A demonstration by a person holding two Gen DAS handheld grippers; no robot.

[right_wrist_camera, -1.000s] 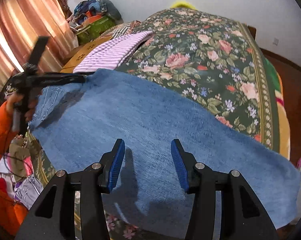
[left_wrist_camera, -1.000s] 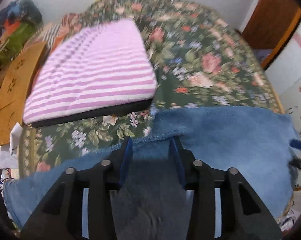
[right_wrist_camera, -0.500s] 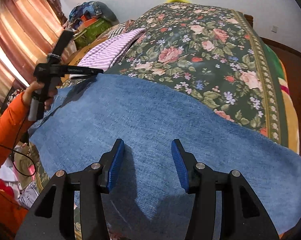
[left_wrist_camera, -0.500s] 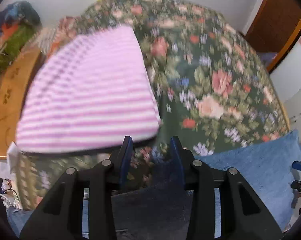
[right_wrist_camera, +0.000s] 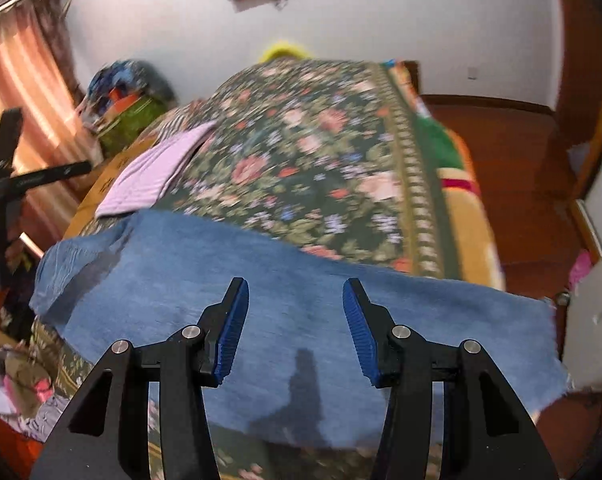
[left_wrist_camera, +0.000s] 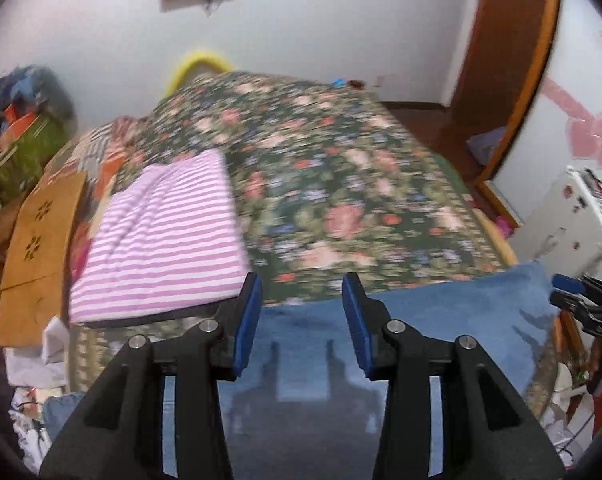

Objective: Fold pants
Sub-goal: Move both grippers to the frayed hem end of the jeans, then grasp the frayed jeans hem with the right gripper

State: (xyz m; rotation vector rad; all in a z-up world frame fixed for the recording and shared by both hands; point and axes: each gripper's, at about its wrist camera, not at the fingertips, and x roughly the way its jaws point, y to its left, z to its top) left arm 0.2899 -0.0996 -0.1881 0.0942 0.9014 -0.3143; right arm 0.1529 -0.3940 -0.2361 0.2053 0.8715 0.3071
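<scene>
**Jeans flat across the near end of the bed, both grippers empty**

I see the jeans spread as one blue band across the near edge of the bed, running left to right over the flowered cover. Their left end is rumpled and slightly bunched; the right end hangs at the bed's right corner with a frayed hem.

My left gripper hangs above the jeans, its fingers apart with nothing between them; they have just been opening. Their shadow falls on the denim below. My right gripper hovers over the middle of the jeans, fingers apart and clear of the cloth.

In the left view the right gripper's blue tips show at the far right edge, just beside the jeans' end. In the right view the left gripper's black frame shows at the far left.

A striped pink cloth lies folded on the bed's left side, just beyond the jeans. A brown board sits left of it.
</scene>
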